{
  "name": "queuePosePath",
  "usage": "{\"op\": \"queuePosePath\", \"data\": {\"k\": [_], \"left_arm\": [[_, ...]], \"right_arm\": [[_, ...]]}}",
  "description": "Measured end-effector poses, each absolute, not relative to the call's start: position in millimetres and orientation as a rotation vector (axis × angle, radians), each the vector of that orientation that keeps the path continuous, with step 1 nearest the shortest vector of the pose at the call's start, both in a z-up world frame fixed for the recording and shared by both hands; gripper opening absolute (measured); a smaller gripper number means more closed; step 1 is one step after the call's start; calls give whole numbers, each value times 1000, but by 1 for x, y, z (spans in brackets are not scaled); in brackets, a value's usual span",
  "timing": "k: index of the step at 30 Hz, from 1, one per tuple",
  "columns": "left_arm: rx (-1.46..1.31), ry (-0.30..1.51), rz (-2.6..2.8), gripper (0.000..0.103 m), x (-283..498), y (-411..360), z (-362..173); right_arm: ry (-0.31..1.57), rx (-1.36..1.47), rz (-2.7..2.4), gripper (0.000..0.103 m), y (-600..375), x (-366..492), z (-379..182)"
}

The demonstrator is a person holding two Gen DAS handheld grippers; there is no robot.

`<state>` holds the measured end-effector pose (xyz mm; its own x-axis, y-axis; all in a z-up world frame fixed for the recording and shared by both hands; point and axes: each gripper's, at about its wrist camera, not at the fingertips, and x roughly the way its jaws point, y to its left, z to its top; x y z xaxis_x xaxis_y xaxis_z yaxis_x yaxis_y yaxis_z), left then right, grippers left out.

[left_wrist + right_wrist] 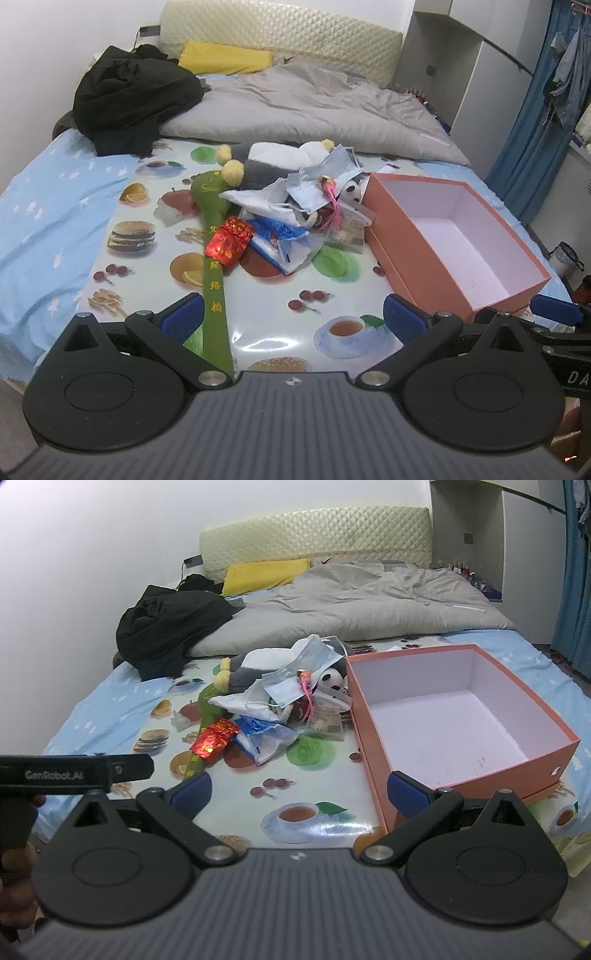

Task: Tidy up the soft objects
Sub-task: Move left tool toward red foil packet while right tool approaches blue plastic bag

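A pile of soft things lies on the fruit-print mat on the bed: a long green plush stick, a grey and white plush with yellow pompoms, blue face masks, a red foil packet and plastic bags. The pile also shows in the right wrist view. An open orange box with a white inside stands empty right of the pile; it also shows in the right wrist view. My left gripper is open and empty, near the stick's lower end. My right gripper is open and empty before the box's near corner.
A grey duvet and a black garment heap lie behind the pile, with a yellow pillow at the headboard. A blue sheet covers the bed's left side. Blue curtains hang at the right.
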<state>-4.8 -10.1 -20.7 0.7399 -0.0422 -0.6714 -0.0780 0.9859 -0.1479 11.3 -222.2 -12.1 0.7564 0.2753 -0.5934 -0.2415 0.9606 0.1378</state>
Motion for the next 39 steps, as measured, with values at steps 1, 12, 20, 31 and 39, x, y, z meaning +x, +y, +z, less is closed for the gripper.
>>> {"op": "queuePosePath", "data": {"k": [1,12,20,31,39], "left_arm": [[-166,738,25,103,-4,-10,-21],[-167,725,58,103,6,-4,-34],[-181,706,73,103,5,11,-43],[-187,746,79,103,4,14,-56],[-218,770,71,103,15,20,-74]], "right_arm": [[652,52,281,103,-222,11,-12],[669,57,315,103,-228,19,-20],[696,49,322,103,-217,36,-20],[756,94,343,103,-215,35,-38],[785,76,355,103,-210,43,-51]]}}
